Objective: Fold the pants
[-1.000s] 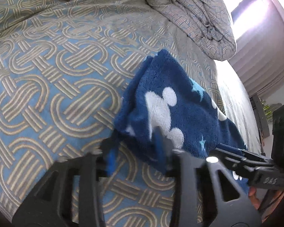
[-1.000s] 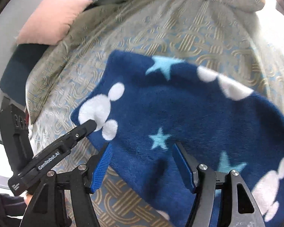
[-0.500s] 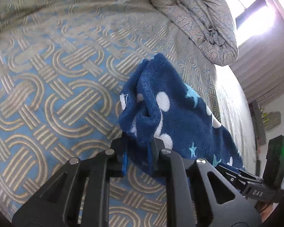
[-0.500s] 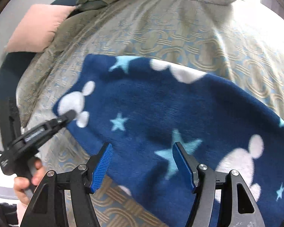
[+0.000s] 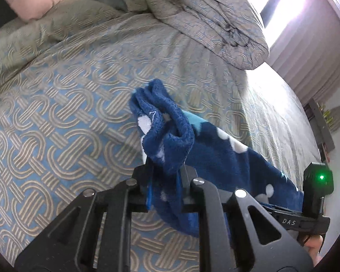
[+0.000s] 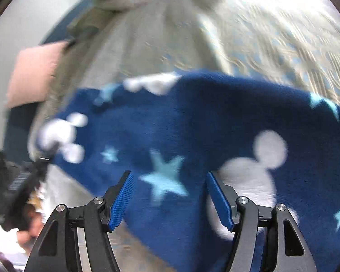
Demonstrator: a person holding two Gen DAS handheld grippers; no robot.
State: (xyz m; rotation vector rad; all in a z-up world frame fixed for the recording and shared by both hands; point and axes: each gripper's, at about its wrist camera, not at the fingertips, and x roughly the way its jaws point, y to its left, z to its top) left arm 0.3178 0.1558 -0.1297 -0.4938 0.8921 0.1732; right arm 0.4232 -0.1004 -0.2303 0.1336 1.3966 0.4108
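Left wrist view is showing the left gripper clamping a bunched corner of the blue fleece pants, the pinched end lifting off the patterned bedspread while the rest of the cloth is trailing down and away toward the right gripper at the frame's edge. In the right wrist view the right gripper is hovering over the star-and-mouse print with its jaws standing apart and nothing between the pads, though the picture is blurring and how near the cloth it hangs is hard to tell. The step in hand is probably raising one end so that it can be carried over onto the other. To do it well, the person is needing a matching hold on the same edge with the free claw, so the fleece is hanging flat rather than twisting. The thick pile is likely slipping easily, so a deep bite is helping.
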